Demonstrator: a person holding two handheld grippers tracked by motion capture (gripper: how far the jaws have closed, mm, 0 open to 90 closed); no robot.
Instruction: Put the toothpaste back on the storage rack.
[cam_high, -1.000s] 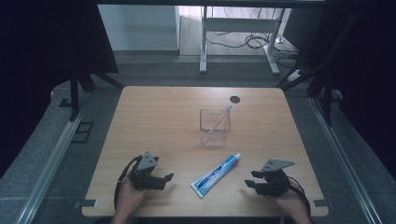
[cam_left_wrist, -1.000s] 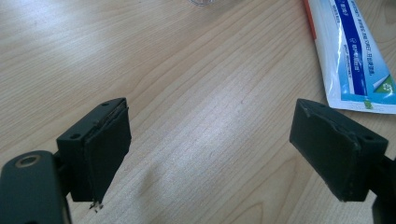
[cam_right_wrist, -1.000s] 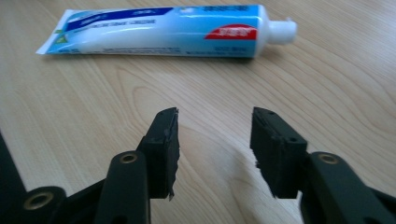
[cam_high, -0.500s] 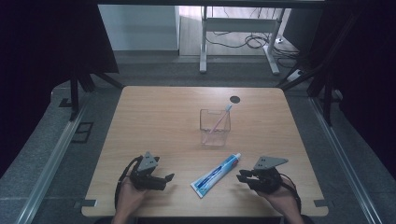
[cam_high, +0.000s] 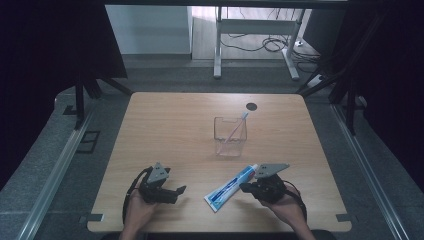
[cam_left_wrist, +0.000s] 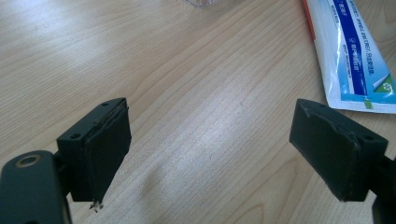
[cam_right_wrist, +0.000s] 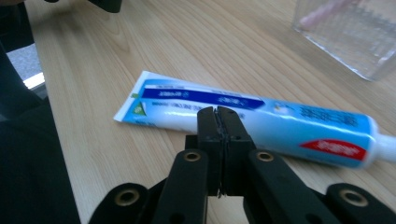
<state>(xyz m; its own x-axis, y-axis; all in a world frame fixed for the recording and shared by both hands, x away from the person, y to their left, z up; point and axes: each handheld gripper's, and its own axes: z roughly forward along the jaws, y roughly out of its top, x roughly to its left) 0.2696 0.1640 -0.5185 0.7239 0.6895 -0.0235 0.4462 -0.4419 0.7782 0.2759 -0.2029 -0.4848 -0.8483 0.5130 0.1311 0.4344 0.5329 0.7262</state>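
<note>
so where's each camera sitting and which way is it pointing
high view: fixed above the person's side, facing forward and down on the table; both hands show, with the left tongs and right tongs.
left gripper view: rides the left tongs, looking along open jaws at bare wood.
right gripper view: rides the right tongs, jaws shut, empty, aimed at the toothpaste tube.
shared: all three show the toothpaste tube and the clear cup.
</note>
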